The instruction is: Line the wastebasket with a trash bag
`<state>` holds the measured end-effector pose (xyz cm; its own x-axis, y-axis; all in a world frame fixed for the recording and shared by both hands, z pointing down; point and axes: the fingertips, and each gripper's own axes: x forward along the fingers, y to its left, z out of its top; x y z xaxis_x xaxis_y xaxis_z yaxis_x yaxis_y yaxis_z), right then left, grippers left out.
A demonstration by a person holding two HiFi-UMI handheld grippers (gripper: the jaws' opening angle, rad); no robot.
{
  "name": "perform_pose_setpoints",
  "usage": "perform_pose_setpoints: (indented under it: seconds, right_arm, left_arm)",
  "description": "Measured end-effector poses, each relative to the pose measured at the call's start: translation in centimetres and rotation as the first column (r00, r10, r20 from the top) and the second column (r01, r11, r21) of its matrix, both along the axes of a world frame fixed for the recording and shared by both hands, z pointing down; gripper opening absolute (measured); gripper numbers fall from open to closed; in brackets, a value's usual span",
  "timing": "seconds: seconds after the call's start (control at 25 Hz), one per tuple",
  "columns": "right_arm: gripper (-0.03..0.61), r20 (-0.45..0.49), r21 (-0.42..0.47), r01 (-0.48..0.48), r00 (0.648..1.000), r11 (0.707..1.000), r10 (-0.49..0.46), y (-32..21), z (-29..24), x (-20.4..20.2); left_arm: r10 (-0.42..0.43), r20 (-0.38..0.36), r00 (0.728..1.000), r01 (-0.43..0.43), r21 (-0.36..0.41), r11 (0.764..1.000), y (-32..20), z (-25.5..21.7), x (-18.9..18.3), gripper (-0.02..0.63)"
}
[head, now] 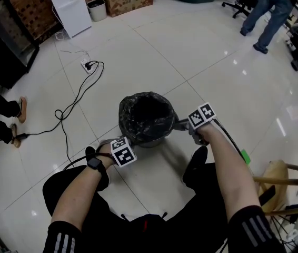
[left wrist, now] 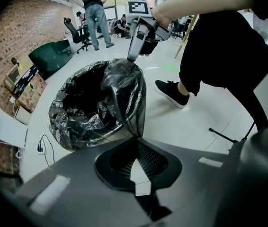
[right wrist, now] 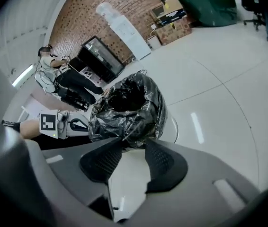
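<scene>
From my seat, the wastebasket (head: 151, 141) stands on the tiled floor (head: 207, 62) straight ahead of the operator's feet. The black trash bag (head: 146, 115) is already in it, its mouth open and its edge rumpled over the wastebasket's rim. The left gripper (left wrist: 136, 141) sits at the near-left side of the wastebasket, its jaws closed tight on a fold of the bag that stretches up and across the wastebasket's mouth. The right gripper (right wrist: 134, 145) is at the near-right side, jaws partly apart, with the crinkled edge of the bag just at their tips and no pad pressing on it as far as I can see. I judge the film to be feather-light, limp and slick. It will crease wherever I pinch it, slide off a loose grip, and could tear if dragged hard against the wastebasket's rim. The basket looks light enough to skid if I tug sideways. The best hold, I think, is a doubled fold of the edge right at the rim, drawn outward and down over the wastebasket's lip, one side at a time.
</scene>
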<state>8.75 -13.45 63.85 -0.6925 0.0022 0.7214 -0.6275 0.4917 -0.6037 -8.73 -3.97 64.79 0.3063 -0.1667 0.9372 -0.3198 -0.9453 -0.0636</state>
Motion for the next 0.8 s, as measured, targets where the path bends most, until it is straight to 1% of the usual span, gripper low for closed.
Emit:
perform_pose_setpoints:
  seconds: [0.12, 0.24, 0.36, 0.48, 0.56, 0.64, 0.8]
  right_arm:
    - [0.161, -0.028, 0.008, 0.053, 0.998, 0.999, -0.053, 0.3, 0.9, -0.2]
    - [0.160, -0.071, 0.025, 0.079, 0.994, 0.997, -0.077, 0.2, 2.0, 0.0]
    - [0.160, -0.091, 0.023, 0.106, 0.990, 0.994, -0.104, 0.3, 2.8, -0.2]
    - [0.160, -0.104, 0.012, 0.142, 0.985, 0.990, -0.140, 0.5, 3.6, -0.5]
    - [0.161, -0.116, 0.008, 0.151, 0.982, 0.989, -0.149, 0.7, 4.2, -0.6]
    - [0.161, -0.140, 0.015, 0.151, 0.979, 0.988, -0.148, 0.7, 4.9, -0.5]
    - [0.161, -0.193, 0.053, 0.149, 0.972, 0.987, -0.136, -0.2, 5.8, -0.1]
  left_arm:
    - [-0.011, 0.003, 1.000, 0.011, -0.016, 1.000, -0.2, 0.9, -0.1, 0.002]
    - [-0.024, 0.001, 1.000, 0.024, -0.025, 0.999, -0.7, 1.7, -0.2, 0.002]
    - [-0.069, -0.026, 0.997, 0.068, -0.041, 0.997, -1.5, 2.3, -0.3, 0.001]
    - [-0.103, -0.054, 0.993, 0.098, -0.076, 0.992, -1.9, 2.8, -0.1, 0.001]
    - [-0.109, -0.061, 0.992, 0.104, -0.090, 0.991, -2.0, 3.2, 0.0, 0.001]
    - [-0.109, -0.052, 0.993, 0.104, -0.092, 0.990, -2.0, 3.8, -0.1, 0.001]
    - [-0.124, -0.032, 0.992, 0.120, -0.096, 0.988, -2.5, 4.9, -0.6, 0.001]
